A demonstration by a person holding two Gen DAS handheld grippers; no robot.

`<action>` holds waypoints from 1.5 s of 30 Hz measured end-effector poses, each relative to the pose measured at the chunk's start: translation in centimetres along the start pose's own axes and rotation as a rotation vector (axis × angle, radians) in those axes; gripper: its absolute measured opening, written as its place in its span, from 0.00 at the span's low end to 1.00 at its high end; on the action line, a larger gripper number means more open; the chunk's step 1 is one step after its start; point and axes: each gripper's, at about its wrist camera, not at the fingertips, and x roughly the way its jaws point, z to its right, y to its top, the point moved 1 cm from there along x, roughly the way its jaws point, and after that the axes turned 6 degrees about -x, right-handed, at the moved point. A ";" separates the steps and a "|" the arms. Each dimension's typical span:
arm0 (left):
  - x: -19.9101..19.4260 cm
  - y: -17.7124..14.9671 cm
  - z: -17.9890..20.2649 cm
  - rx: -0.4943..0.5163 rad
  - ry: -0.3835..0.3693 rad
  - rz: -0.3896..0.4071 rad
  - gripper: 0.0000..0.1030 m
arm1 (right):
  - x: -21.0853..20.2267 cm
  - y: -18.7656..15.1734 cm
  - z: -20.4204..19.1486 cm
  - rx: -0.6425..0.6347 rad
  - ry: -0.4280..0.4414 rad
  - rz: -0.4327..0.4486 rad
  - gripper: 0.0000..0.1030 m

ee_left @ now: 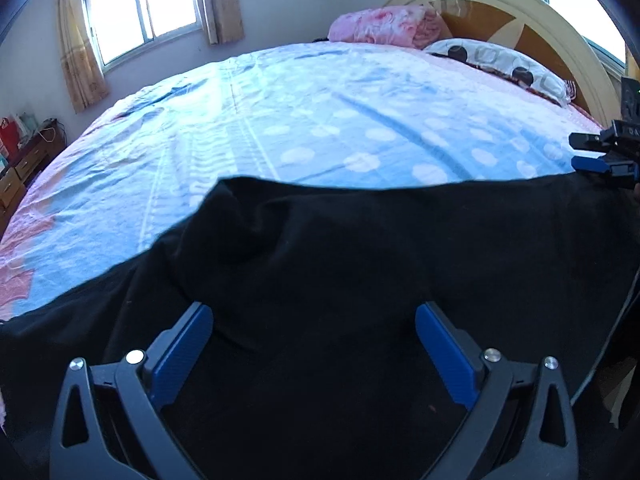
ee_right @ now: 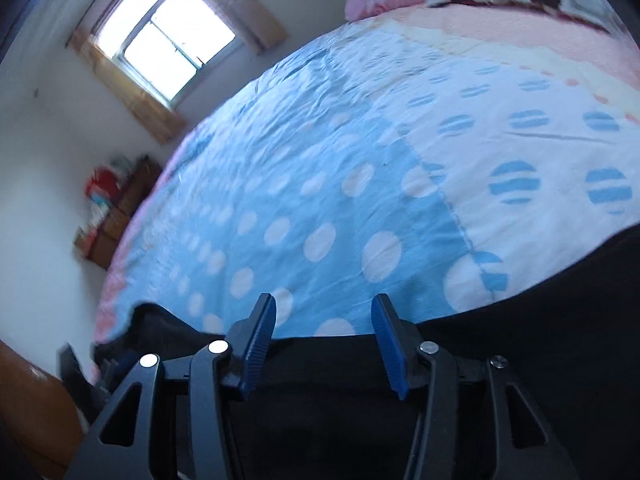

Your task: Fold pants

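Black pants (ee_left: 360, 280) lie spread along the near side of the bed, their far edge running across the blue spotted sheet (ee_left: 300, 120). My left gripper (ee_left: 314, 316) hovers over the dark cloth, open, with nothing pinched between its blue pads (ee_left: 188, 348). At the far right edge of the left wrist view my right gripper (ee_left: 574, 151) sits just above the pants' far edge, its jaws apart. In the right wrist view, the right gripper (ee_right: 324, 304) is open over the pants' edge (ee_right: 520, 340), and the sheet (ee_right: 320, 200) shows between its fingers.
A pink blanket (ee_left: 384, 26) and a spotted pillow (ee_left: 500, 60) lie at the head of the bed against a curved wooden headboard (ee_left: 520, 12). A window (ee_left: 140, 8) with curtains is on the far wall. A wooden dresser (ee_left: 24, 164) stands at the left.
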 end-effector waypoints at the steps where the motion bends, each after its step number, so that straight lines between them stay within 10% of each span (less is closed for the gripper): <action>1: -0.6 0.1 0.3 0.002 -0.009 0.008 1.00 | -0.5 -0.1 -0.4 -0.017 -0.005 0.006 0.51; 11: 0.5 1.3 5.8 0.089 -0.146 0.033 1.00 | -10.1 -5.6 4.2 0.020 -0.127 0.060 0.52; 16: 2.7 1.3 7.7 0.109 -0.116 0.011 1.00 | -13.1 -5.9 7.6 0.110 0.011 0.118 0.52; 21: 0.6 2.5 9.6 0.142 -0.149 0.045 1.00 | -19.7 -4.5 7.8 -0.024 -0.140 0.305 0.53; 28: 1.2 3.6 14.6 0.200 -0.211 0.065 1.00 | -21.7 -2.0 14.2 0.032 -0.335 0.292 0.58; 37: 3.8 3.0 15.9 0.190 -0.210 0.040 1.00 | -18.9 -3.3 16.2 0.028 -0.174 0.213 0.58; 45: 3.9 3.0 16.1 0.186 -0.208 0.043 1.00 | -18.8 -4.1 15.4 0.006 -0.192 0.182 0.17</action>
